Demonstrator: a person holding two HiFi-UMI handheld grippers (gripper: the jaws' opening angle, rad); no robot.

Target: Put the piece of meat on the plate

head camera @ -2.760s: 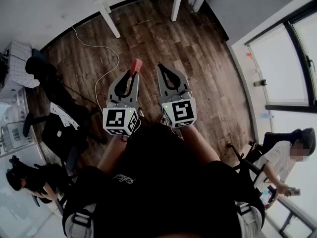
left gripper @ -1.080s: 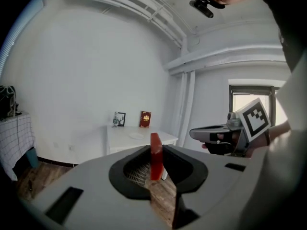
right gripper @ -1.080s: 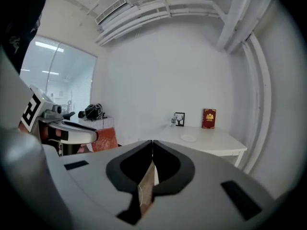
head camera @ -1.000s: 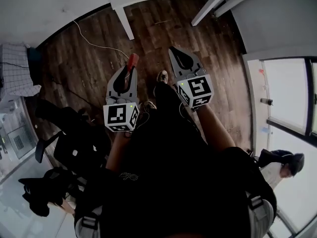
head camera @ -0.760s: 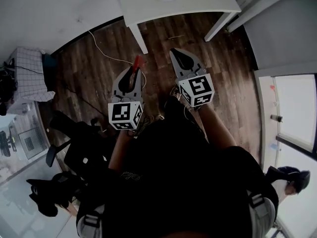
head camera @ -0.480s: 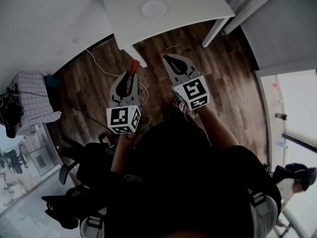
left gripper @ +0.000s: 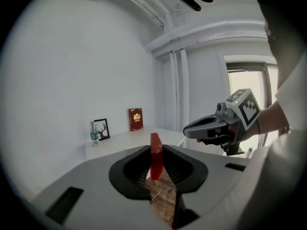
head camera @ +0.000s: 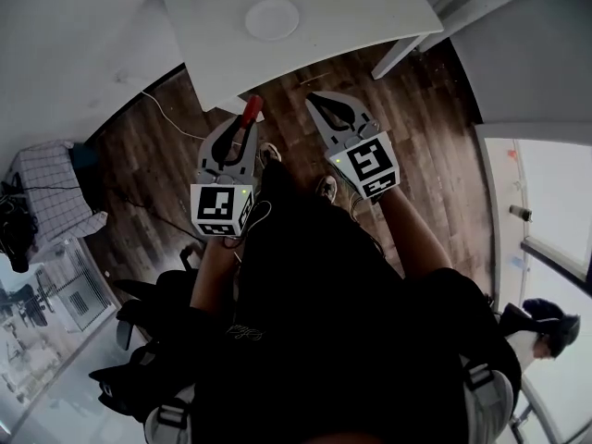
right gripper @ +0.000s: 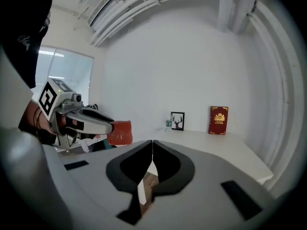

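Note:
The piece of meat is a thin red slab, pinched upright between the jaws of my left gripper. In the left gripper view the meat stands on edge in the left gripper. From the right gripper view, the meat pokes out past the left gripper's tips. My right gripper is shut and holds nothing; its jaws meet in the right gripper view. The white plate lies on a white table, ahead of both grippers, which hover over the wooden floor near its front edge.
At the table's far edge stand a small bottle, a framed deer picture and a red book. A white cable runs across the floor at left. Dark chairs and a seated person are behind me.
The table and plate have come into view and drawn closer as both grippers moved forward together. The left gripper still holds the meat; the right one stays shut.

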